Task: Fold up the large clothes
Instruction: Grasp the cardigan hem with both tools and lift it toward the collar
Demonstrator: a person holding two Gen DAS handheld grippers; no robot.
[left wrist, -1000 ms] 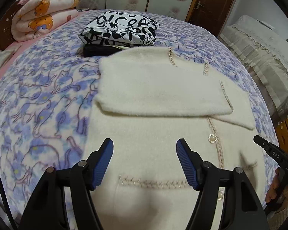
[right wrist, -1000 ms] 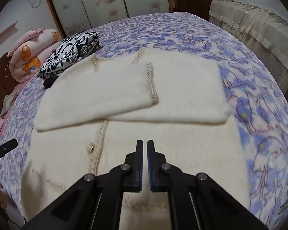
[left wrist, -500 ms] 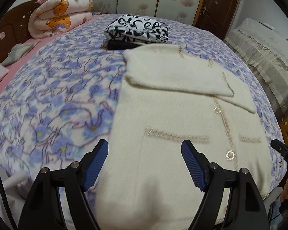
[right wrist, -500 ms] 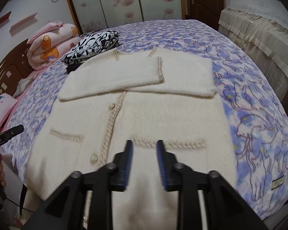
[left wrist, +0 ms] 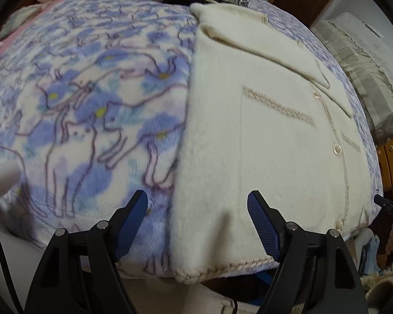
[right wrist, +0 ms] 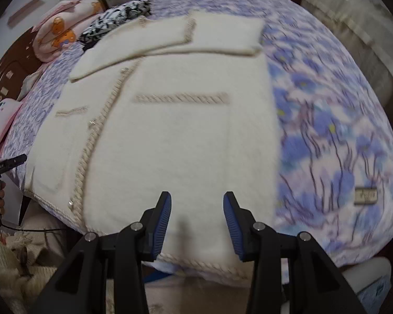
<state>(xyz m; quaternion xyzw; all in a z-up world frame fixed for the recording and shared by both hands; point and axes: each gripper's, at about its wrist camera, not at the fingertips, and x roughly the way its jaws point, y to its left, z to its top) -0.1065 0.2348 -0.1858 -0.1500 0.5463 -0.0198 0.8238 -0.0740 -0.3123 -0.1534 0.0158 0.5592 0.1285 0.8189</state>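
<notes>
Both grippers have pulled back from the folded sleeves to the near hem of the cardigan point(left wrist: 249, 136) since a second ago. Left gripper point(left wrist: 197, 221) is spread wide and empty, one finger over the blanket point(left wrist: 86, 110), the other over the knit, straddling the hem corner at the bed's edge. Right gripper point(right wrist: 197, 222) has just been opening, now apart with nothing pinched, hovering over the hem near the other corner. Cardigan lies flat on the bed, sleeves crossed over the chest, hem draped over the near edge. The risks, as I read them: the left could nip blanket along with knit and drag the bedding up into the fold; the right sits inboard of its corner, so that flap may sag and fold crooked; lifting unevenly could slide the sleeves out of place.
</notes>
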